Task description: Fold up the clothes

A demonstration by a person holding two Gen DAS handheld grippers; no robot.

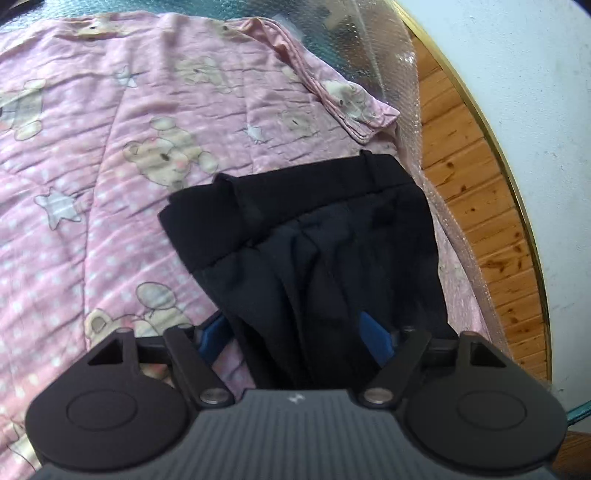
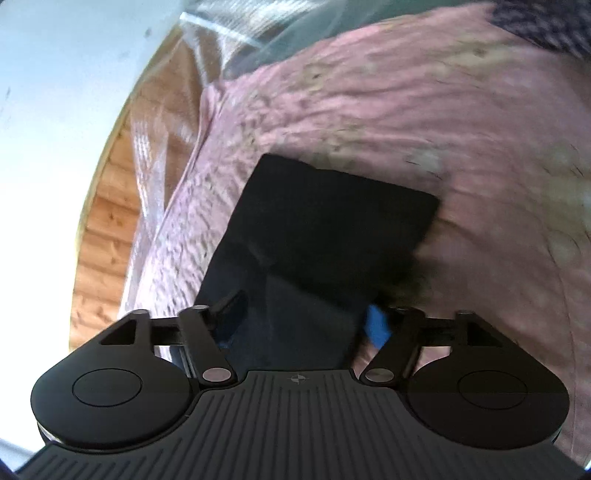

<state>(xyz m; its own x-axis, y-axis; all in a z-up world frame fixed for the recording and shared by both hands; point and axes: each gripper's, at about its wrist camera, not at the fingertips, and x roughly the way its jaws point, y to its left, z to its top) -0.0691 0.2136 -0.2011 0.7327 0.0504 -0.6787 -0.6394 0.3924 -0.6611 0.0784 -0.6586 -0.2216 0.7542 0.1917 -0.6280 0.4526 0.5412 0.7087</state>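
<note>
A black garment lies folded on a pink bear-print blanket, its waistband at the far end. Its near end runs back between the blue pads of my left gripper. Those jaws stand apart, and the cloth hangs loose between them. In the right wrist view the same black garment lies as a flat folded slab on the blanket. My right gripper is open around its near edge. One blue pad shows clear of the cloth, and the other is hidden.
Clear bubble wrap hangs over the blanket's edge. Beyond it are a wooden floor and a white wall with a gold trim. A dark patterned cloth lies at the far corner in the right wrist view.
</note>
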